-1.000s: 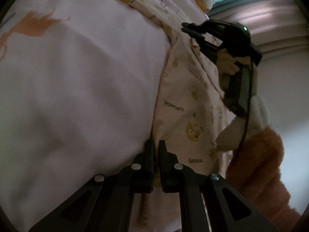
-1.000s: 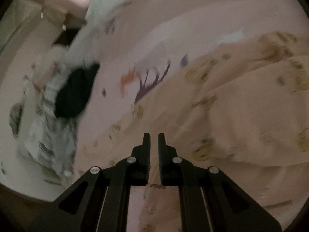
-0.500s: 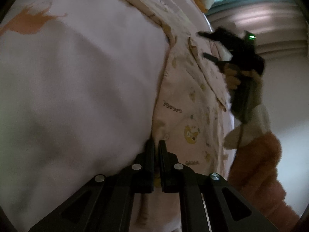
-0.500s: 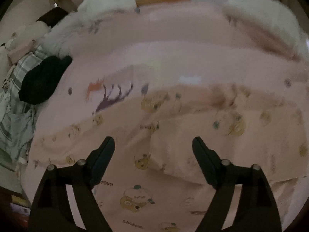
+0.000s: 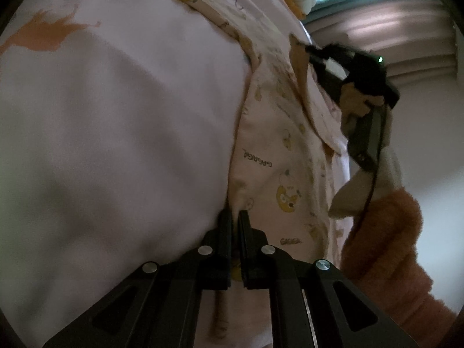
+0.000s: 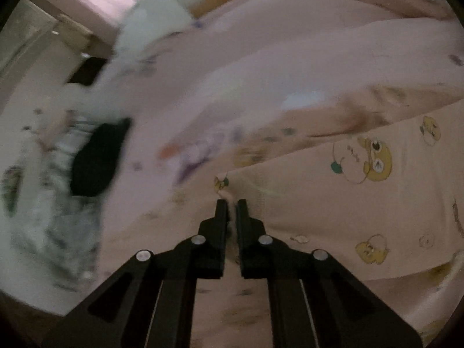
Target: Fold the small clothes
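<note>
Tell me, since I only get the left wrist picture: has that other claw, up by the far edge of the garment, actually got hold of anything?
Observer: Yes. In the right wrist view the right claw has just closed, and a corner of the garment is pinched between its fingers.
Operator: Is anything else lying beyond it?
Observer: A black cloth lies at the left of that view, next to a blurred striped pile.
</note>
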Demonstrator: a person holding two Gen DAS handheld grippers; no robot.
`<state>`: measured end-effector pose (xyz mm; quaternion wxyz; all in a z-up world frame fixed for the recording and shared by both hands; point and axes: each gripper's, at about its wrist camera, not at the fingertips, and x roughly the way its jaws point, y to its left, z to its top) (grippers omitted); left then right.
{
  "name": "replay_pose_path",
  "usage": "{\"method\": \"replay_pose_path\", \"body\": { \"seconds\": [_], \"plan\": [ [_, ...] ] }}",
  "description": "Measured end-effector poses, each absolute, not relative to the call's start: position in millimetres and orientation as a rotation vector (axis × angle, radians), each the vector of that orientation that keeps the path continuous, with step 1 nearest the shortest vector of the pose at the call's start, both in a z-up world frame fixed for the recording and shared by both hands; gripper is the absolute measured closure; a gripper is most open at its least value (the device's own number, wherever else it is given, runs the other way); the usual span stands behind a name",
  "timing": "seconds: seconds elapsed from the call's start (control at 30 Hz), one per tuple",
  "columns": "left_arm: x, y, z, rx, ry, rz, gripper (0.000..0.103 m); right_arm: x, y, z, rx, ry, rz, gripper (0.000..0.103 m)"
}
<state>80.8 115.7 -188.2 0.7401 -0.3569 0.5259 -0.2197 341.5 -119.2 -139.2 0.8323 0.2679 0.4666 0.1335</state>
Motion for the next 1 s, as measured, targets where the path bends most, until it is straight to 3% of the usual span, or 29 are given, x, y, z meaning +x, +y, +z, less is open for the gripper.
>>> {"method": "replay_pose_path", "body": {
  "seconds": [0.13, 0.3, 0.37, 0.43, 0.53, 0.67, 0.83, 0.9, 1.0],
  "plan": [
    [78, 115, -186, -0.773, 1.146, -0.477, 0.094, 349, -78, -137, 0.520, 0.998, 0.346, 0.095],
    [76, 112, -184, -0.756, 1.131, -0.478, 0.094, 359, -48, -188, 0.494, 1.159, 0.274, 0.088],
    [76, 112, -183, -0.752, 1.133, -0.475, 0.094, 351, -49, -185, 0.552, 1.135, 0.345, 0.068],
    [76, 112, -182, -0.754, 1.135, -0.475, 0.094, 351, -46, -178, 0.566, 1.172, 0.421, 0.062],
    [79, 112, -183, -0.760, 1.135, -0.475, 0.094, 339, -45, -148, 0.511, 1.129, 0.530, 0.062],
    [82, 111, -180, -0.757, 1.159, -0.467, 0.094, 314, -79, -111, 0.225, 1.008, 0.266, 0.058],
    [90, 123, -160, -0.632, 1.118, -0.376, 0.094, 301, -155, -139, -0.044, 1.007, -0.116, 0.060],
    [94, 133, -149, -0.562, 1.067, -0.276, 0.092, 298, -201, -172, 0.026, 1.107, -0.251, 0.061],
    [115, 154, -135, -0.470, 1.012, -0.122, 0.091, 268, -250, -176, 0.296, 1.017, -0.161, 0.074]
  ]
}}
